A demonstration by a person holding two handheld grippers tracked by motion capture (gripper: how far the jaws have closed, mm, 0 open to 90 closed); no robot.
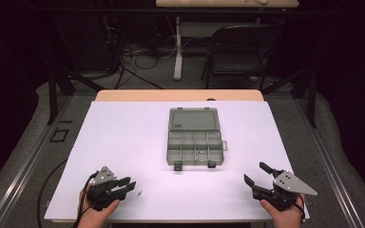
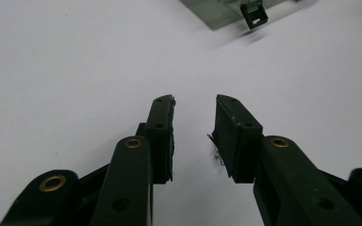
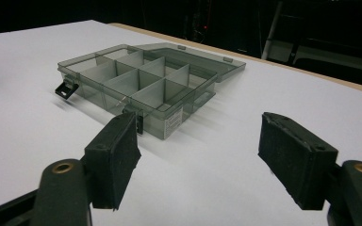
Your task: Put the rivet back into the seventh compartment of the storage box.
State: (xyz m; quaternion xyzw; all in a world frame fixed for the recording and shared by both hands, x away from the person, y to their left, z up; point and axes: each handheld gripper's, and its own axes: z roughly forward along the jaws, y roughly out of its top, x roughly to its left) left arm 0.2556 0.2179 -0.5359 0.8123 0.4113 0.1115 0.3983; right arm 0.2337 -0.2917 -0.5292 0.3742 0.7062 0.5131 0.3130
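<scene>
High view: at the desk's (image 1: 123,123) near left edge a hand grips the left tongs (image 1: 127,185), their jaws narrowly apart and pointing right with nothing between them. Just right of the tips, a tiny pale screw-like piece (image 1: 140,192) lies on the white surface, apart from the jaws. In the left gripper view the left tongs (image 2: 195,127) show a clear gap with bare desk under it. At the desk's centre lies the open grey compartment box (image 1: 194,142), lid flat behind it and two black latches hanging at its front; a small pale piece sits in a front compartment. At the near right the right tongs (image 1: 257,173) stand wide apart, empty, aimed at the box (image 3: 146,84), well short of it.
</scene>
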